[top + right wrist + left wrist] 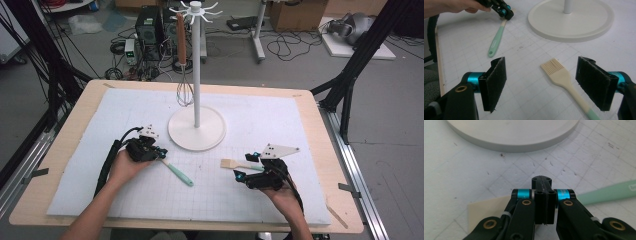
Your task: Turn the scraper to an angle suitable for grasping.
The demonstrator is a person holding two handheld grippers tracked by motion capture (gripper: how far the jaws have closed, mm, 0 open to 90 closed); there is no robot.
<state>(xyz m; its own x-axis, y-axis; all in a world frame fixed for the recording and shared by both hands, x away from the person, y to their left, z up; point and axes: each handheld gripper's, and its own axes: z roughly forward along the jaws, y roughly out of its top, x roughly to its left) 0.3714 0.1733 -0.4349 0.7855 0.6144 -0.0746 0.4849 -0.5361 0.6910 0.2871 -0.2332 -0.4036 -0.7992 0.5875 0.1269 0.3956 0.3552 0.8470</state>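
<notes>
Nearest the person, the right tool [241, 167] rests low over the white gridded mat [90, 165] at the right of the counter [65, 145], its two black padded jaws standing wide apart and clamping nothing; in the right gripper view the cream pastry brush [560, 75] lies on the mat between those jaws without touching either pad, its bristles pointing away toward the stand and its handle running back toward the camera, where a pale green end is cut off by the lower edge; in the high view that brush lies almost level across the mat, bristles to the left. Further left, the left tool [161, 152] is closed, its jaws pressed together at the cream blade end of a spatula [177, 173]; whether they pinch the blade or only rest on it is hard to tell, since the jaws hide the contact; the spatula's mint green handle slants from the tool toward the person and to the right. Beyond both stands a white rack [196, 75] on a round base, a whisk [183, 70] with a brown handle hanging from its top, wires downward.
</notes>
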